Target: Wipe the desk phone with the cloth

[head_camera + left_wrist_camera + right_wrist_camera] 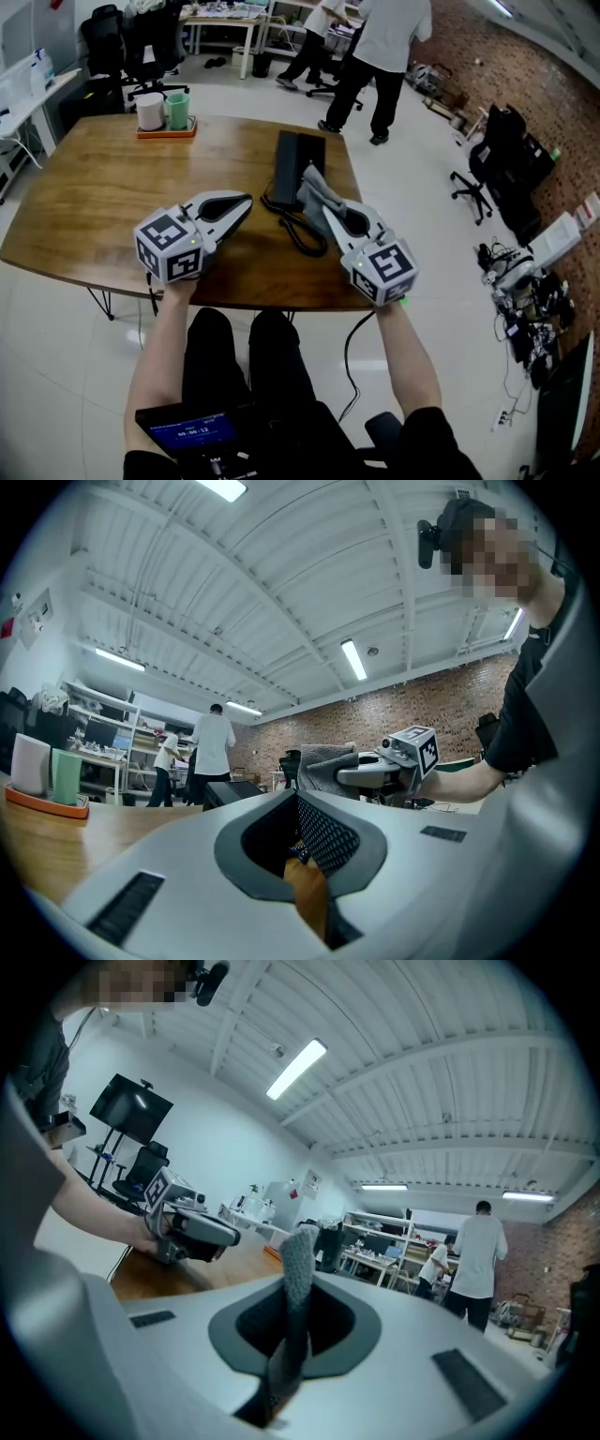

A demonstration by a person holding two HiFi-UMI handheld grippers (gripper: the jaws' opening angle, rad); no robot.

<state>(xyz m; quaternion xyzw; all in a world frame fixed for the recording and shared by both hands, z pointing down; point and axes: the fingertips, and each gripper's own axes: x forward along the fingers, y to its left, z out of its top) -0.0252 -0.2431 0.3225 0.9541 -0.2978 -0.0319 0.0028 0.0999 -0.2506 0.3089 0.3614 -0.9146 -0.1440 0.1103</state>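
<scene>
The right gripper [325,210] is clamped on the grey cloth [313,187]. The left gripper [237,204] has its jaws together, holding nothing. The desk phone [296,157] lies on the table [94,197], long axis near-to-far, just beyond the cloth and nearer the right gripper.

Tray [166,132]: orange, near counter [94,197] far-left corner
Cups: white cup [150,111], green cup [177,110], upright in tray
People [386,56]: standing beyond far edge
</scene>
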